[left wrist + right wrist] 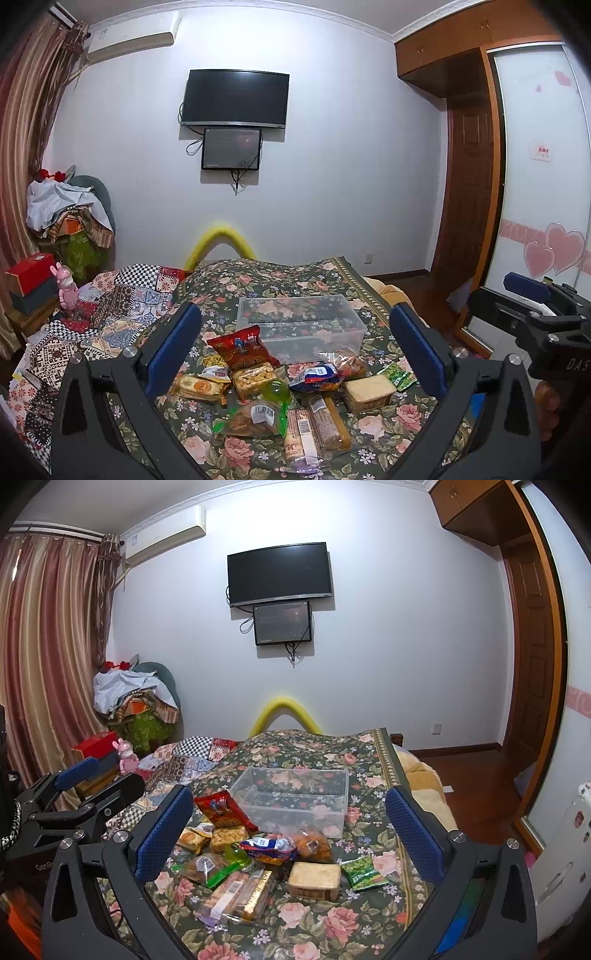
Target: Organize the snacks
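A floral cloth (373, 424) in dark green with pink roses is covering the table and carrying everything the task concerns. Toward its far side a clear plastic bin (301, 326) is standing upright with nothing in it, its thin rigid walls letting the pattern show through. Just in front of the bin, a loose heap of wrapped snacks is lying unsorted, so the work appears to be sitting at its very start: none have gone in yet.

The left gripper (295, 350) is hovering above the heap with its blue textured pads spread wide and holding nothing. The right gripper (290, 834) is doing the same from beside it, jaws apart and bare.

Among the snacks, a red crinkly bag (242, 345) is leaning against the bin's near wall, glossy and puffed. A square pale cake pack (314, 878) is lying flat toward the right, firm-looking. A blue foil packet (267, 849) is lying crumpled at the centre, and a small green sachet (364, 873) is lying at the right edge, thin and limp.

The next move likely calls for lowering one gripper onto an outlying pack and pinching it across a narrow side; slippery film may slide.
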`<state>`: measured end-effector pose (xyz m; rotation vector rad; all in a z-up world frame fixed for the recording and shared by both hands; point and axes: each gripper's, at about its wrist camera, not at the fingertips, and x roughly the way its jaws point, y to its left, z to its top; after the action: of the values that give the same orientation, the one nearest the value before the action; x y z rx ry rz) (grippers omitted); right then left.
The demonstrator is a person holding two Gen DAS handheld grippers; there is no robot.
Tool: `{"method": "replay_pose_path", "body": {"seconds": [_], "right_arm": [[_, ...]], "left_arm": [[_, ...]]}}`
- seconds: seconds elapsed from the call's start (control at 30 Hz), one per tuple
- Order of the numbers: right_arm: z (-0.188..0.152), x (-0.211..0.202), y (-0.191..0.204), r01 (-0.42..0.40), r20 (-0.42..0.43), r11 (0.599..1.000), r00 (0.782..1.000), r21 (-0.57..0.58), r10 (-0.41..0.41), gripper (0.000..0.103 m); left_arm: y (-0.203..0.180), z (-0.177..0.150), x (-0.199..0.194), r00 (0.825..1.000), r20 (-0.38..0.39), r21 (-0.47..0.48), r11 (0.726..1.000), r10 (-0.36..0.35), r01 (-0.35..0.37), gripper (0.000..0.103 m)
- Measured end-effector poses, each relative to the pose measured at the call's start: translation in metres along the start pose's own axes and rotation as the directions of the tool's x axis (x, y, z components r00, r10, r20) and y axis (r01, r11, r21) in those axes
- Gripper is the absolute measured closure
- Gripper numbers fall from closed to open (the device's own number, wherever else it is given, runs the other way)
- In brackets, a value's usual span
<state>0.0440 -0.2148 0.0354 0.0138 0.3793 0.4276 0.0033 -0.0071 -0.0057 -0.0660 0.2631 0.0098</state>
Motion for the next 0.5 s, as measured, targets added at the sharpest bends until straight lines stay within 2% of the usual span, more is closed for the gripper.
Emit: {"method": "replay_pose_path", "body": {"seconds": [0.5], "right_arm": [[0.0004,0.0003,-0.0009,-0.005,0.0,1.0,1.0,0.002,0.005,0.0]], "left_arm": [[0.0002,0.0017,-0.0045,1.0,0.007,-0.002,1.0,-0.003,0.003,0.0]]}}
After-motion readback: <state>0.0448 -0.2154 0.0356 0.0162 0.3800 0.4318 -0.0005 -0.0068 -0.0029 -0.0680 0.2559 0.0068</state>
